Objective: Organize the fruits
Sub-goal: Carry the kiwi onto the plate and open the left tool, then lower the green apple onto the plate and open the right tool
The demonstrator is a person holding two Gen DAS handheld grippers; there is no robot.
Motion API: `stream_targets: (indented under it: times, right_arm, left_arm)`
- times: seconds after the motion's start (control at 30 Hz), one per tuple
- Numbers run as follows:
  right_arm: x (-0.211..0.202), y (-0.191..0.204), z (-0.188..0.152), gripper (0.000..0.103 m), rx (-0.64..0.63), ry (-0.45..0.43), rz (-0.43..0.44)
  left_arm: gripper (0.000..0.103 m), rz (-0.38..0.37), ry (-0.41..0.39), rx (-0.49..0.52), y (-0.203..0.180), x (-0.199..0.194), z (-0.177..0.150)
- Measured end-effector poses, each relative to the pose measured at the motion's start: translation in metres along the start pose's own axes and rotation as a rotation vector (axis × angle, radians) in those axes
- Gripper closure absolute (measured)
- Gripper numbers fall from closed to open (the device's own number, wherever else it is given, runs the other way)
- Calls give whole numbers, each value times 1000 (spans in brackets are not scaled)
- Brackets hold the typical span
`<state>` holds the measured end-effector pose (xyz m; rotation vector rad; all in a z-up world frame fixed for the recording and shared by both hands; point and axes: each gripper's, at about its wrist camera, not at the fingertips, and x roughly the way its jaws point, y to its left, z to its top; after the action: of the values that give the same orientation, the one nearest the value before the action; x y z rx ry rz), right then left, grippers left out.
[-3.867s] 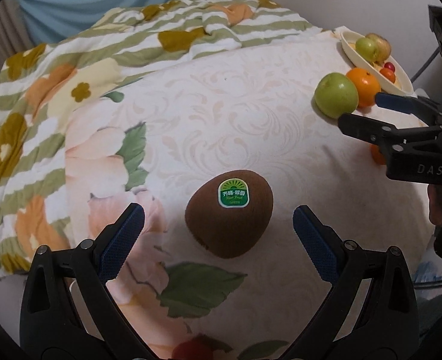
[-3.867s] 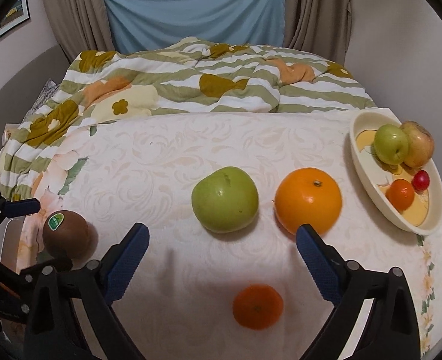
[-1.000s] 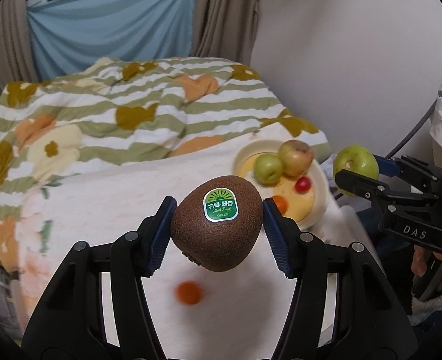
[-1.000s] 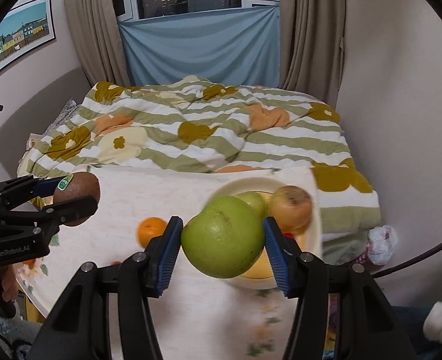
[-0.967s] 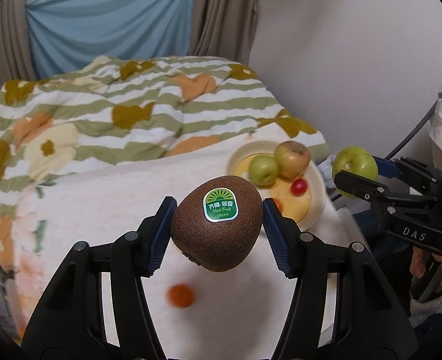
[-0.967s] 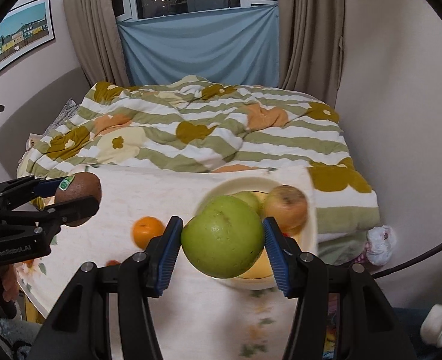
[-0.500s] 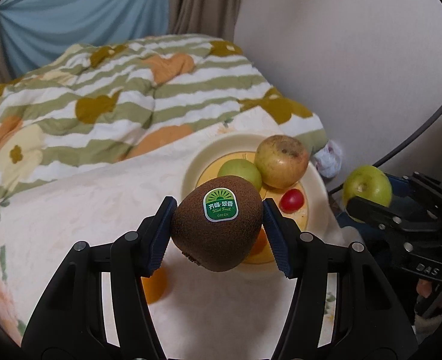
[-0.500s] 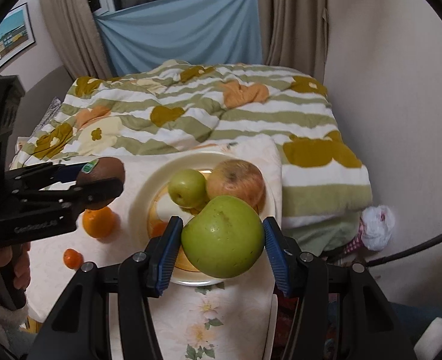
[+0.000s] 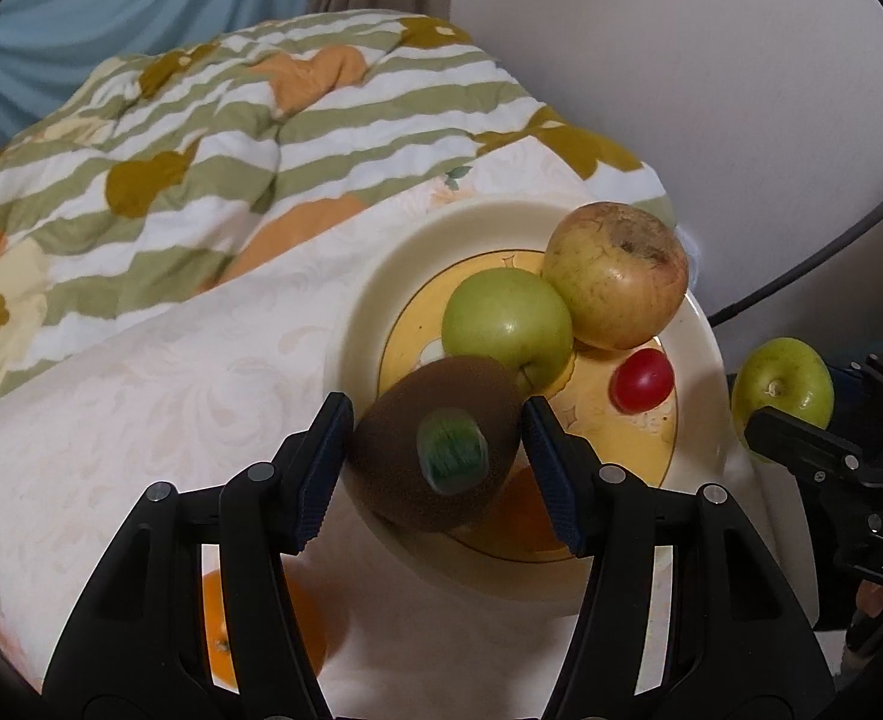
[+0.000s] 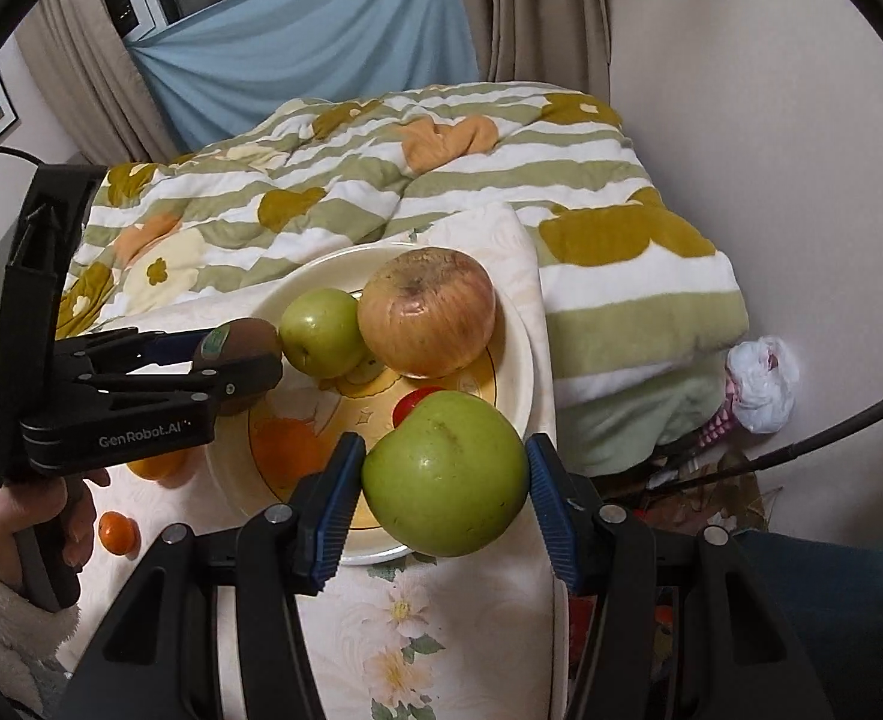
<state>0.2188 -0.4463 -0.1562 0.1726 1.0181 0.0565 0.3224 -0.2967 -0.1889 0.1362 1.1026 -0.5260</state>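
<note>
My left gripper point(image 9: 434, 420) hangs over the near left part of the cream plate point(image 9: 369, 300), its blue pads against a brown kiwi point(image 9: 435, 450). The kiwi looks blurred and its green sticker has tipped downward. In the right wrist view, that kiwi point(image 10: 243, 339) is at the plate's left rim point(image 10: 225, 480). My right gripper point(image 10: 443, 456) is shut on a large green apple point(image 10: 444, 474) above the plate's near right edge. The plate holds a small green apple point(image 9: 504, 324), a reddish-yellow apple point(image 9: 618, 273), a cherry tomato point(image 9: 642, 381) and a small orange point(image 10: 285, 444).
An orange point(image 10: 153, 468) and a small mandarin point(image 10: 117, 531) lie on the floral tablecloth left of the plate. A striped quilt point(image 9: 261, 120) lies behind the table. The table's edge runs just right of the plate, with a wall and a white bag point(image 10: 762, 384) beyond.
Both grippers came down and closer to the plate with their fruit. The kiwi has rolled between the left pads, sticker now lower. The green apple sits unchanged in the right pads.
</note>
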Motion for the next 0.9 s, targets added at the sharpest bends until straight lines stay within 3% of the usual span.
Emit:
stream_targets:
  times: [0.03, 0.1, 0.17, 0.57, 0.9]
  right_arm:
    - [0, 0, -1, 52, 2, 0, -1]
    - [0, 0, 0, 52, 6, 1, 1]
    - [0, 0, 0, 52, 6, 0, 1]
    - [-7, 7, 2, 52, -62, -11, 30]
    - [7, 17, 0, 52, -179, -19, 70]
  left_arm:
    - [35, 0, -5, 4, -1, -1, 1]
    - [11, 12, -17, 16, -3, -3, 4]
    - [1, 27, -32, 20, -4, -8, 6]
    - [1, 90, -48, -33, 11, -51, -12]
    - [1, 195, -49, -93, 19, -90, -47]
